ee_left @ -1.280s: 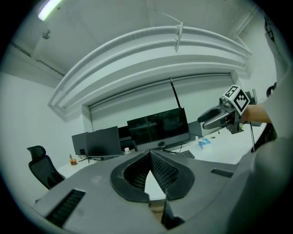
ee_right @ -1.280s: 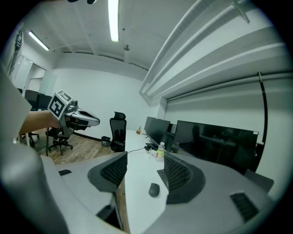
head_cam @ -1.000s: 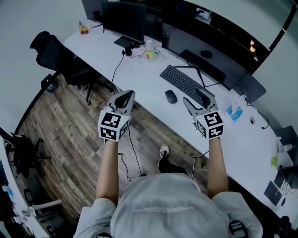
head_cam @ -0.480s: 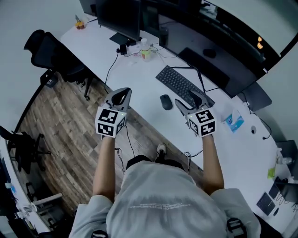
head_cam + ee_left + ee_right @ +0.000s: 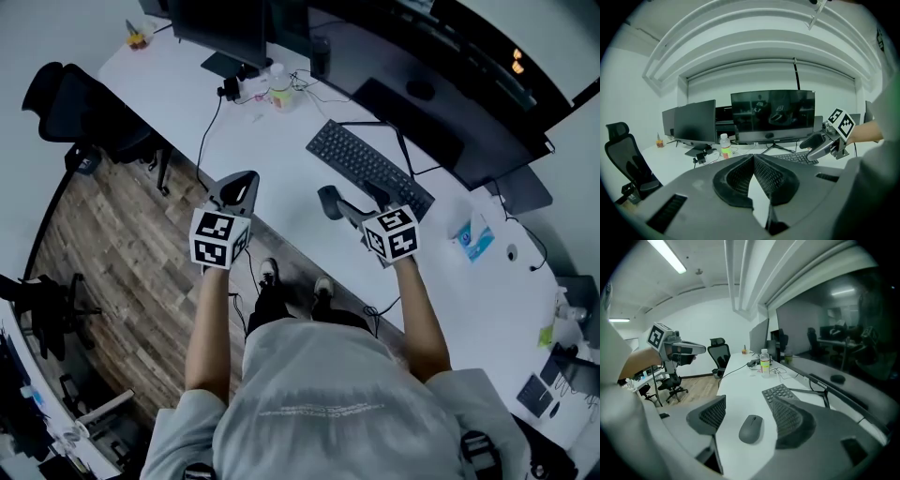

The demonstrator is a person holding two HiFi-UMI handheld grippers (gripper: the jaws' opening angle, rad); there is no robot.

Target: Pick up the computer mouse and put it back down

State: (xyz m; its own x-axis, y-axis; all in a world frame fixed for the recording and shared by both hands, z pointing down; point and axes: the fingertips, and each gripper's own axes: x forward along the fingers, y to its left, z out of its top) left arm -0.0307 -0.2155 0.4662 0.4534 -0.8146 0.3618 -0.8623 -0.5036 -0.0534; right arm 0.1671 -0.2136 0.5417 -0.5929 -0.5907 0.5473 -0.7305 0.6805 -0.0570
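Note:
The dark grey computer mouse (image 5: 751, 428) lies flat on the white desk (image 5: 736, 380), just left of the black keyboard (image 5: 780, 392). My right gripper (image 5: 750, 409) is open, with one finger on each side of the mouse and neither touching it. In the head view the mouse (image 5: 325, 198) shows at the tip of the right gripper (image 5: 343, 200). My left gripper (image 5: 241, 185) is shut on nothing and hangs over the desk's front edge, left of the mouse. In the left gripper view its pads (image 5: 765, 174) meet at the tip.
A black keyboard (image 5: 370, 169) lies behind the mouse. Dark monitors (image 5: 772, 115) stand along the back. A bottle (image 5: 278, 94) and cables sit at the far left of the desk. An office chair (image 5: 80, 103) stands on the wood floor to the left.
My right gripper has moved left and forward to the mouse, and its open jaws now straddle it. The left gripper has stayed shut near the desk edge. The head view has shifted.

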